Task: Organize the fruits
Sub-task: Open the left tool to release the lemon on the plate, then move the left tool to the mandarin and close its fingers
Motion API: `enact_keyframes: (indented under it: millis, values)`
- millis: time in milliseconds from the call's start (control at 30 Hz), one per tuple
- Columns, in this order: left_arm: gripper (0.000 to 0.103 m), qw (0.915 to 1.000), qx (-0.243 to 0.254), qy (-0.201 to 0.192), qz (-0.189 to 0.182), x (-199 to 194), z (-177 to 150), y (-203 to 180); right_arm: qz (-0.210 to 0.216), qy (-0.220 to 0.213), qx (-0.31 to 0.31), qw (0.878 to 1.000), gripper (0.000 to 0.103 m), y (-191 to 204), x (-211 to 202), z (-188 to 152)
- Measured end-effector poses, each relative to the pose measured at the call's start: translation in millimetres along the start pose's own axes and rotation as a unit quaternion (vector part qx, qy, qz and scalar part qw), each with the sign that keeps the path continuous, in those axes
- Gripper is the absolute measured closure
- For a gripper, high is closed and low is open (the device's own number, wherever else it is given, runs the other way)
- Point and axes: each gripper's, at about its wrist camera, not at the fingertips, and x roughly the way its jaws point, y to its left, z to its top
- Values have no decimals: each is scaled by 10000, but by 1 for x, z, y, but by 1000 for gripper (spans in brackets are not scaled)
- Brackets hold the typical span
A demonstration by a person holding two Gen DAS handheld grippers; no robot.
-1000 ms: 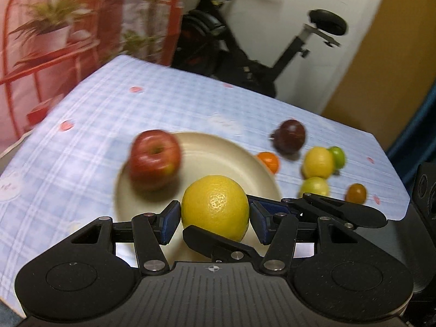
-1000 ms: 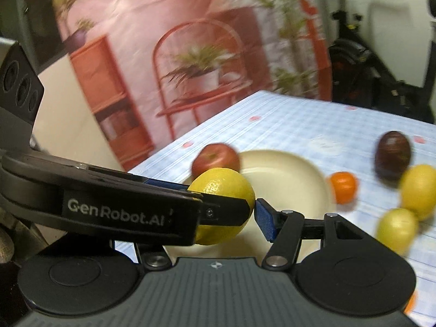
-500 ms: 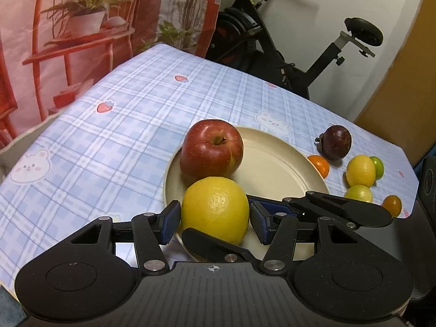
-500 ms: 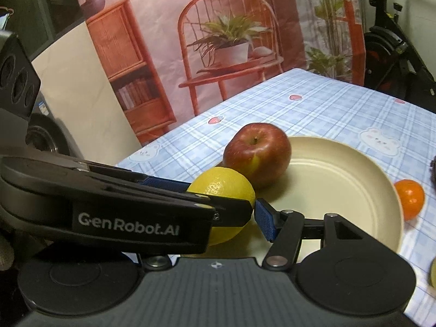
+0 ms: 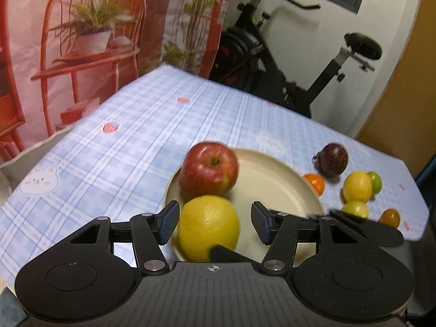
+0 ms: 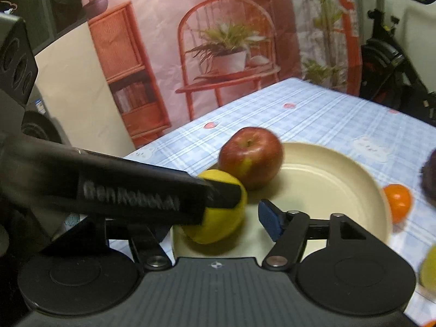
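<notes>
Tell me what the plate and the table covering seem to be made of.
Plate: probably glazed ceramic or melamine; its cream surface looks smooth with a soft sheen and a raised rim, but the look alone leaves this open.
Table covering: likely a thin printed cloth or vinyl sheet; it has a blue plaid pattern with strawberry and bear prints, looks matte and hangs over the table edge.

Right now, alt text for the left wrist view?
The left claw, jaws opening, straddles a large round yellow citrus fruit sitting beside a red apple in a shallow cream plate. It rests on a blue checked tablecloth; smaller fruits lie to the plate's right, and the right claw's finger crosses behind.
</notes>
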Motion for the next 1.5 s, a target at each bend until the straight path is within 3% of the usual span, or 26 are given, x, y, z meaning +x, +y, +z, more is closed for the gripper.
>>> enact_keyframes:
  millis: [167, 333, 433, 567, 733, 933, 1500]
  values:
    - [42, 9991, 212, -318, -164, -10, -1, -21, -460, -461, 172, 9977, 34, -15, -47, -20]
    - [42, 9965, 535, -358, -539, -11, -7, -51, -1050, -818, 407, 9903, 34, -46, -98, -35]
    - [42, 9941, 704, -339, -759, -10, -10, -69, -1395, -827, 359, 9861, 34, -59, -119, -49]
    - [41, 9919, 983, -256, -760, -1, -14, -96, -1706, -703, 559, 9812, 34, -76, -132, -69]
    - [41, 9905, 998, -191, -928, 11, -22, -126, -1848, -543, 330, 9807, 35, -74, -129, -75]
    - [41, 9861, 1286, -131, -1043, 16, -41, -146, -1751, -473, 399, 9826, 44, -77, -126, -83]
    - [42, 9856, 1009, 258, -1329, 26, -48, -136, -1585, -261, 899, 9829, 53, -94, -122, -84]
